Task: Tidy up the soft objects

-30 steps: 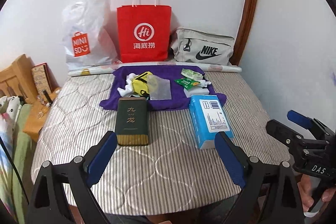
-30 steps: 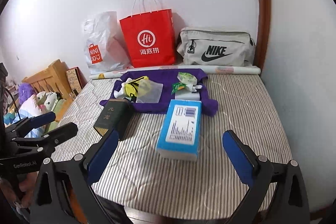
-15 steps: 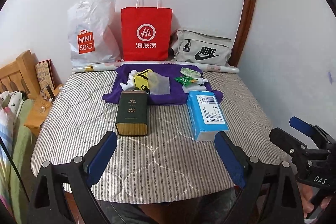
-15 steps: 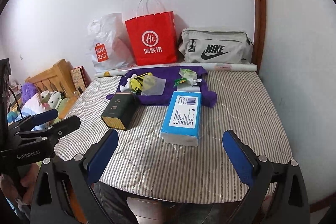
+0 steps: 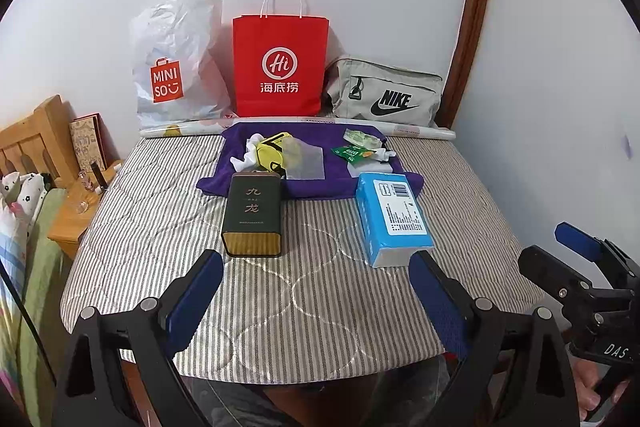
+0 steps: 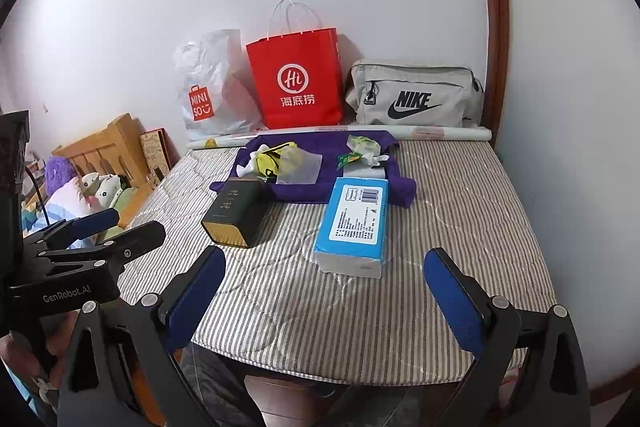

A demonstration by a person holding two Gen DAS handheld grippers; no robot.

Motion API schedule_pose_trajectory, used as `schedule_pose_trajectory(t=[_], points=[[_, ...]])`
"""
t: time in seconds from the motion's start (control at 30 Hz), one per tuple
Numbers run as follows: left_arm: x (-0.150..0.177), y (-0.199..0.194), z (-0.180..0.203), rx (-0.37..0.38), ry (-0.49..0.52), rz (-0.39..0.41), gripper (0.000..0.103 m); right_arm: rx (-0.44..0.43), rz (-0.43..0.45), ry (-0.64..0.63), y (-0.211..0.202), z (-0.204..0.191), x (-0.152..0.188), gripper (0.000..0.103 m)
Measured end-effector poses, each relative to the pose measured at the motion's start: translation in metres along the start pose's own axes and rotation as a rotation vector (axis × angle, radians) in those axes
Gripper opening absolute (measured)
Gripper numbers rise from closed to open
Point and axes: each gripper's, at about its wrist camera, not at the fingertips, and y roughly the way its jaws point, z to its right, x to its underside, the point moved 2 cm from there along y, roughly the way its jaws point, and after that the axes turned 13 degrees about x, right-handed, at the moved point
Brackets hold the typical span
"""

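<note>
On the striped quilted mattress [image 5: 168, 227] the blue tissue pack [image 5: 391, 217] lies flat, its long axis running from the near edge toward the wall, barcode end farthest away and touching the purple cloth [image 5: 320, 147]. Left of it, apart, the dark green tin [image 5: 253, 215] lies the same way, gold end nearest. The cloth carries a yellow-and-white soft bundle [image 5: 269, 155] and green sachets [image 5: 354, 151]. The left gripper [image 5: 316, 291] and right gripper [image 6: 324, 291] both hang spread wide with nothing between their blue pads. Only the right wrist view shows plush toys [image 6: 100, 185] beside the wooden headboard [image 6: 104, 147]; the left shows the person's hand [image 5: 596, 387].
</note>
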Motion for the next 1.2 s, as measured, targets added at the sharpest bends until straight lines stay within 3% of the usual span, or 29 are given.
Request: schedule_pose_trajectory(t=[1.2], points=[[0.0008,0.0009,0.0036,0.008,0.001,-0.004,0.094,0.004,0.013,-0.016,-0.0082,-0.0036,-0.0028,0.099]])
